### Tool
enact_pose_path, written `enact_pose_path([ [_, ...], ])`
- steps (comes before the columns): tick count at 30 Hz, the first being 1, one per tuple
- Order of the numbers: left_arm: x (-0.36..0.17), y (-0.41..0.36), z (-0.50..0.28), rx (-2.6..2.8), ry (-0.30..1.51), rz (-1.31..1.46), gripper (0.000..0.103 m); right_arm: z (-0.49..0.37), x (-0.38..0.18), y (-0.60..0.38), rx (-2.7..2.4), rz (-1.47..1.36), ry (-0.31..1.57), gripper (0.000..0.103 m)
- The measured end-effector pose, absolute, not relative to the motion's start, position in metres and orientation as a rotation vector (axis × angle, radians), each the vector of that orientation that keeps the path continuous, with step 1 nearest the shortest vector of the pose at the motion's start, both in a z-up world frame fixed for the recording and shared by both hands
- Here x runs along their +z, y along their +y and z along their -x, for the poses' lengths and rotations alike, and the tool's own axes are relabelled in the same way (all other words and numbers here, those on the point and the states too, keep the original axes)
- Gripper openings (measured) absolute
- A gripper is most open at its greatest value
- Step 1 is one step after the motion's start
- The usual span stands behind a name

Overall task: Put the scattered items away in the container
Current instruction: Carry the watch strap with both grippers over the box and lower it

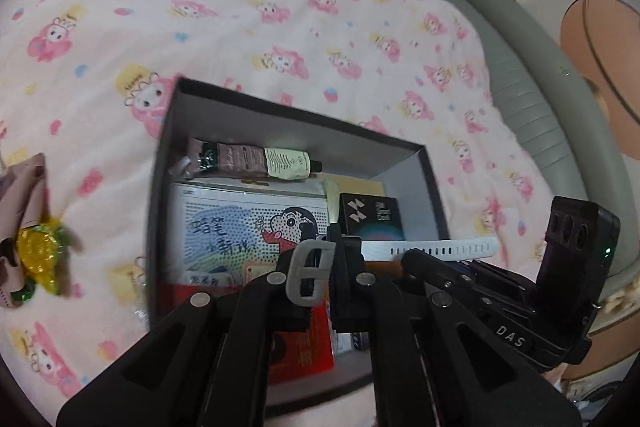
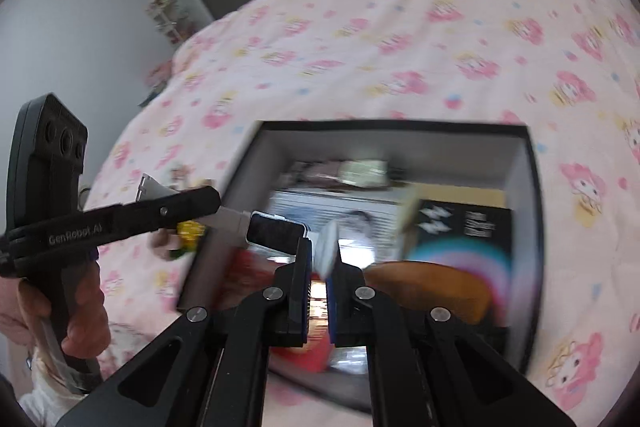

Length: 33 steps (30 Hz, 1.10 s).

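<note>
1. Broadly, a bed covered by a pink cartoon-print blanket [image 1: 248, 27] fills both wrist views; a grey padded bed edge [image 1: 532, 99] shows at the right of the left wrist view.
2. On the blanket sits an open dark box [image 1: 158, 211] with grey inner walls. It already holds a comic-printed packet [image 1: 240, 227], a brown and cream tube [image 1: 256, 161] along the far wall, a small black carton [image 1: 372, 215], a red packet [image 1: 304, 347] near the front, and an orange-brown item [image 2: 436, 291] that is too blurred to identify.
3. Above the box hangs a smartwatch [image 2: 276, 229], stretched between the two tools: its dark screen faces up, its pale straps run out to either side.
4. The left gripper [image 1: 324, 263] is clamped on the grey buckle end of the strap. In the right wrist view a hand [image 2: 80, 307] grips its handle.
5. The right gripper [image 2: 318, 263] is clamped on the white perforated strap end [image 1: 440, 250], its jaws nearly together.
6. Outside the box, on the blanket to its left, lies a yellow and green wrapped candy [image 1: 40, 255], touching a piece of beige cloth [image 1: 28, 195].
</note>
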<state>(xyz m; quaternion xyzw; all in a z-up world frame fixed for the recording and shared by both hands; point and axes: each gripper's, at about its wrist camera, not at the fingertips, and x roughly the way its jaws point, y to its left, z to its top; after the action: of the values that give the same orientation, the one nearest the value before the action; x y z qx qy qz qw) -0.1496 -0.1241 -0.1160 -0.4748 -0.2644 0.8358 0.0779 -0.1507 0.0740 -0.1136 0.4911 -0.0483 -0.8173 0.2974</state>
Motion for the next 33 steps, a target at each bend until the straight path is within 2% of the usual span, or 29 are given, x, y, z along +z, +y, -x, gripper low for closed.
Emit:
enact_pose_path([
  [5, -0.146, -0.112, 0.158, 2.531, -0.728, 1.519, 0.003, 0.164, -0.148, 0.097, -2.084, -1.419, -0.307, 0.005],
  [9, -0.156, -0.100, 0.159, 2.531, -0.663, 1.576, 0.004, 0.164, -0.160, 0.099, -2.109, -1.511, -0.263, 0.006],
  [10, -0.158, -0.098, 0.158, 2.534, -0.637, 1.600, 0.007, 0.164, -0.160, 0.098, -2.131, -1.517, -0.243, 0.006],
  [12, -0.162, -0.097, 0.156, 2.514, -0.612, 1.643, 0.019, 0.164, -0.160, 0.100, -2.156, -1.535, -0.214, 0.006],
  [13, -0.164, -0.098, 0.153, 2.506, -0.619, 1.648, 0.027, 0.164, -0.160, 0.101, -2.155, -1.553, -0.210, 0.006],
  [14, -0.165, -0.101, 0.150, 2.510, -0.630, 1.642, 0.030, 0.164, -0.160, 0.104, -2.153, -1.559, -0.212, 0.006],
  [21, -0.150, -0.121, 0.139, 2.606, -0.727, 1.515, 0.033, 0.158, -0.142, 0.111, -2.213, -1.489, -0.112, 0.019],
  [23, -0.151, -0.126, 0.139, 2.605, -0.761, 1.470, 0.055, 0.159, -0.140, 0.112, -2.293, -1.489, -0.076, 0.020],
  [25, -0.153, -0.129, 0.138, 2.591, -0.800, 1.437, 0.054, 0.158, -0.140, 0.109, -2.344, -1.482, -0.023, 0.020],
  [27, -0.150, -0.129, 0.137, 2.606, -0.796, 1.410, 0.052, 0.157, -0.140, 0.111, -2.336, -1.470, -0.053, 0.020],
  [31, -0.128, -0.125, 0.130, 2.718, -0.728, 1.257, 0.051, 0.158, -0.129, 0.119, -2.364, -1.404, -0.137, 0.020],
  [33, -0.118, -0.124, 0.126, 2.806, -0.684, 1.185, 0.047, 0.160, -0.131, 0.118, -2.378, -1.382, -0.136, 0.020],
])
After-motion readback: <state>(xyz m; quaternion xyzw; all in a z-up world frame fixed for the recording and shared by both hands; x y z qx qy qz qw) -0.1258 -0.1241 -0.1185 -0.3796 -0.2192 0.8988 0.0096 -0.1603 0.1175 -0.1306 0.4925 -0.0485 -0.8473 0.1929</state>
